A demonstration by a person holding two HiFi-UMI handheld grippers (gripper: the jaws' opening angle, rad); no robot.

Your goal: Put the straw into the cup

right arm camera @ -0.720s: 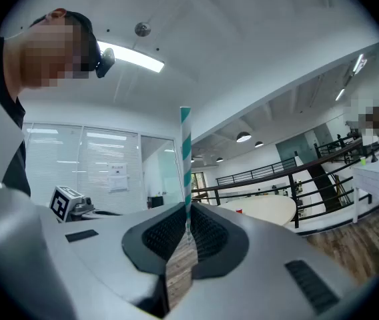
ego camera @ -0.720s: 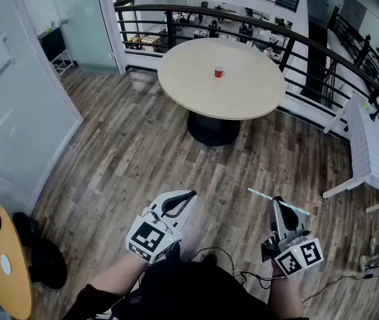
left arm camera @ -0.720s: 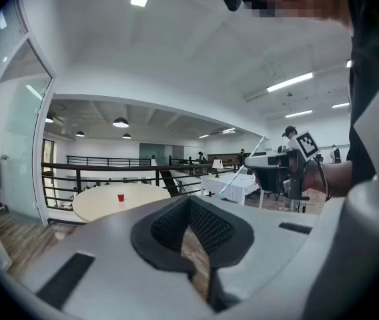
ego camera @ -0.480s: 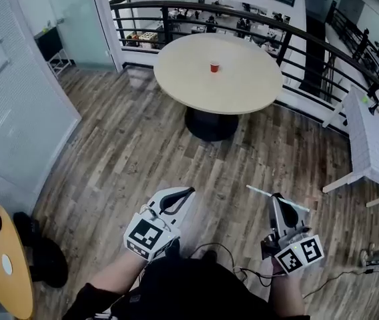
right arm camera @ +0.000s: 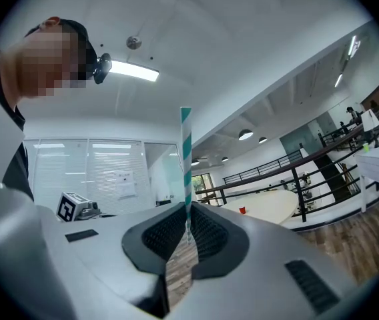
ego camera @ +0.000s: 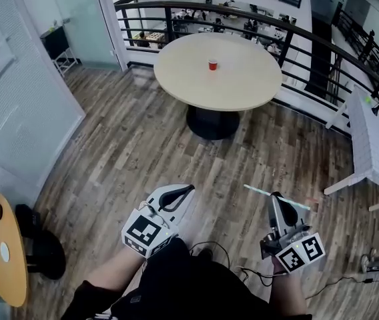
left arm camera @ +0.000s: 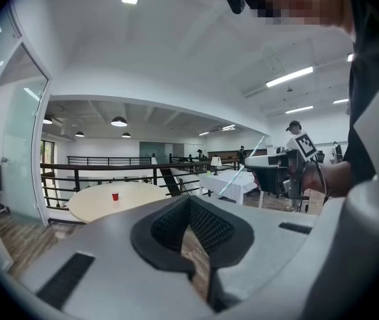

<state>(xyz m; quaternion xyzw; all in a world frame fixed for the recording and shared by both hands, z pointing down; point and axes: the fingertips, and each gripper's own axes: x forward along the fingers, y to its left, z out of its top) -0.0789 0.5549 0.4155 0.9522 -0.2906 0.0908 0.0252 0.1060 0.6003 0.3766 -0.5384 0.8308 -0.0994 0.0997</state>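
Left gripper [ego camera: 184, 191]: low on the person's left, jaws clenched together with nothing between them.
Right gripper [ego camera: 276, 199]: low on the person's right, jaws grasping the straw.
Straw [ego camera: 257, 191]: teal-and-white striped, lying crosswise in the right jaw tips and sticking out on both sides.
Floor [ego camera: 143, 145]: wooden planks stretching ahead.
Table [ego camera: 243, 89]: round, pale top on a dark base, well ahead of both grippers.
Cup [ego camera: 212, 64]: small, red, upright on the table, well apart from the straw.
Railing [ego camera: 296, 42]: dark bars curving behind the table.
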